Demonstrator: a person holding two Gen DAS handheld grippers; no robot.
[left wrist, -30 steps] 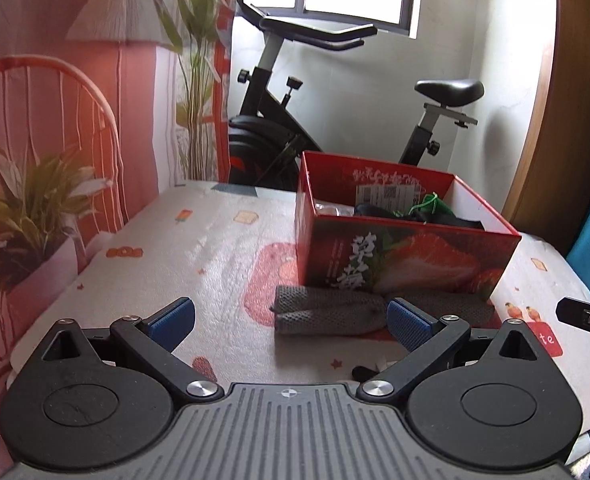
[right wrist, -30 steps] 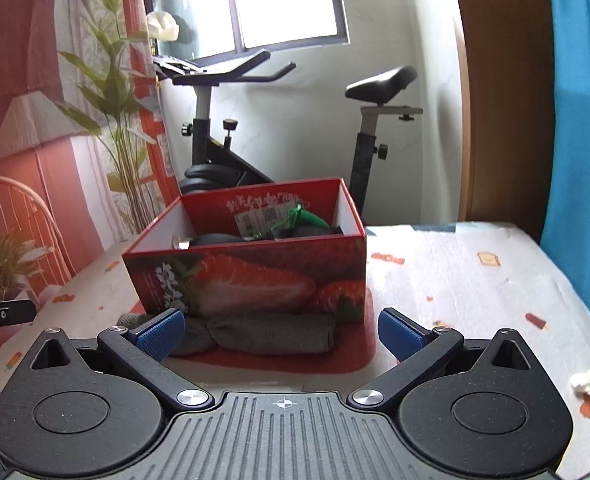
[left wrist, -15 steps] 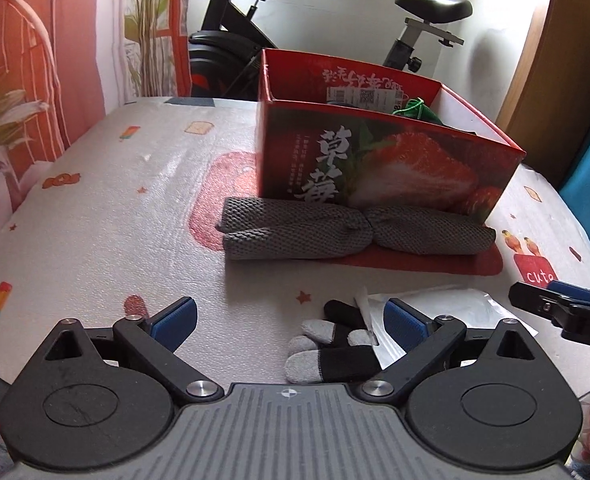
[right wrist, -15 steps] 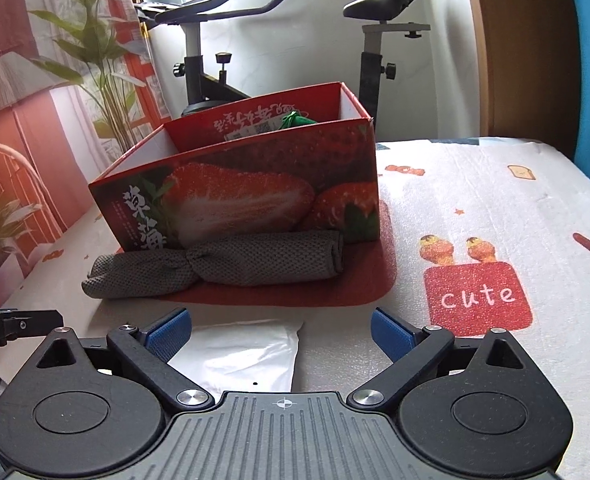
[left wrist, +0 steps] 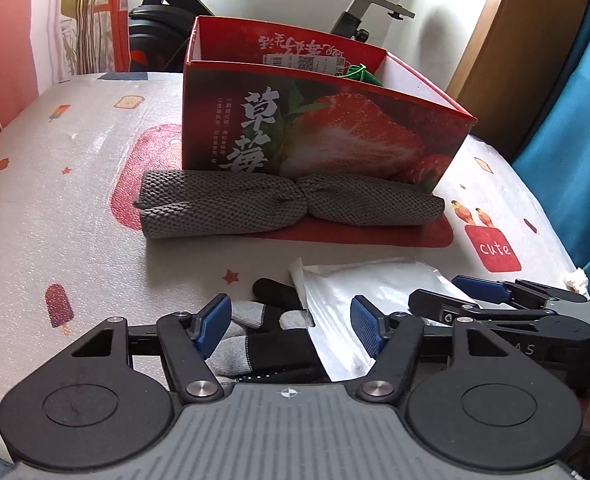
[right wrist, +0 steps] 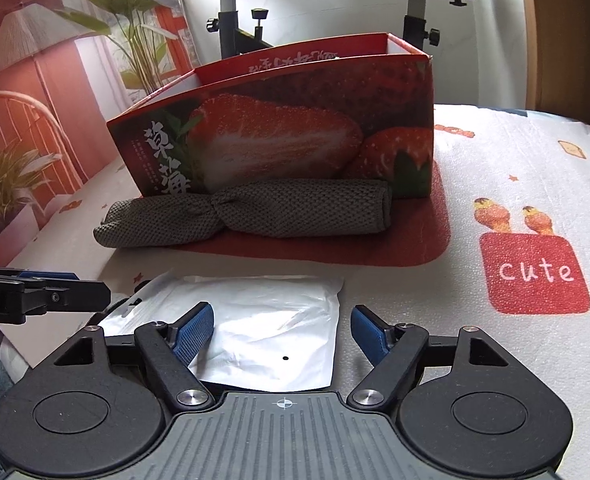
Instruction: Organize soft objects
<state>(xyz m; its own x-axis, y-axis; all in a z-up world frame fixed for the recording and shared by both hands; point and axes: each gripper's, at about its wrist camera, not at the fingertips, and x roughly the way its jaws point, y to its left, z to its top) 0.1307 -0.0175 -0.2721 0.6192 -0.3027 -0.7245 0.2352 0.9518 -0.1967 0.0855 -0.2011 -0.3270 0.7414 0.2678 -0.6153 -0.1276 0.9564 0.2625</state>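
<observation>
Both grippers lowered toward near desk edge, fingers just been closing, now half-wide, gripping nothing. Left gripper (left wrist: 291,326) straddles glove (left wrist: 255,344); right gripper (right wrist: 283,330) straddles white pouch (right wrist: 263,320). Judgement: bagging glove next. Rolled grey cloth (left wrist: 287,204) lies far, against strawberry box (left wrist: 319,132).

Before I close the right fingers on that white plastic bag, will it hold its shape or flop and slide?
The white plastic bag lies flat and wrinkled, so it will probably droop once lifted. Its glossy film looks slick, so it may skid across the tablecloth if pushed. It looks thin and probably light; the glove appears tucked into its left end and may tug on it.
</observation>
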